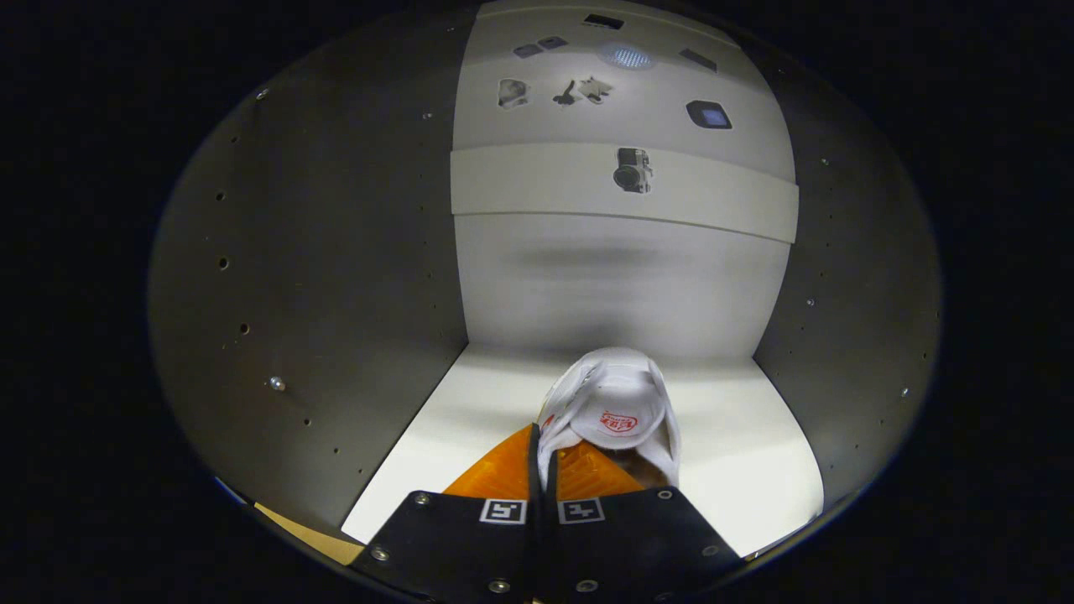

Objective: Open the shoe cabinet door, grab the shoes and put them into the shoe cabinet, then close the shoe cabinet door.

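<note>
Gripper view: your hand-held gripper (544, 470) sits at the bottom centre of the frame, its two fingers drawn nearly together and clenched on the heel edge of the white shoe (611, 411), which lies just ahead of them in the lower middle of the frame. The shoe is already inside the shoe cabinet (319, 277), over the white shelf floor (738, 445), roughly midway between the grey side walls at the left and right of the frame, toe towards the pale back panel (621, 277) in the centre. Whether the sole rests fully on the shelf cannot be told from here. Judgement: the step in hand is setting the shoe down. Lower until the sole bears flat on the shelf, keep the shoe square to the back panel, and push it far enough in that the heel clears the door line. Then part the fingers gently and draw straight back along the shoe's axis, so the collar does not snag and drag the shoe out with you. Watch the side walls on the way out. The door is not yet closed.
</note>
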`<action>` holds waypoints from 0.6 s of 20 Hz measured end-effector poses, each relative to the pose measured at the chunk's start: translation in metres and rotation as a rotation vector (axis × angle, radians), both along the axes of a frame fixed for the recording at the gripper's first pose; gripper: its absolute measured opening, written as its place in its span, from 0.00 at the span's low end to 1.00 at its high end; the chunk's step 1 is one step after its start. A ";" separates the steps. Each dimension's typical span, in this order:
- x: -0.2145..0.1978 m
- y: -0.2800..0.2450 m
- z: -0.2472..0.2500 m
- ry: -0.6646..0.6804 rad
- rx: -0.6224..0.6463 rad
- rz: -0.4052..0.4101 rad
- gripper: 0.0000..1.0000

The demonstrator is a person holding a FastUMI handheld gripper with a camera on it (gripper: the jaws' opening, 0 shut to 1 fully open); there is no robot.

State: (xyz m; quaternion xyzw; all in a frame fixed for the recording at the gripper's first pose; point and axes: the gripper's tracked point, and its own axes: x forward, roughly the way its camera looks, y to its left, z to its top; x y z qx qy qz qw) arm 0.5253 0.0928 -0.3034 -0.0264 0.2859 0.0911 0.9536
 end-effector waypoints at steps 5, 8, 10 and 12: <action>-0.001 0.000 -0.001 -0.001 -0.017 -0.011 0.05; -0.008 0.004 0.000 0.024 0.011 -0.020 0.17; -0.014 0.002 0.003 0.036 0.002 -0.031 0.39; -0.022 -0.003 0.008 0.025 -0.030 -0.037 0.53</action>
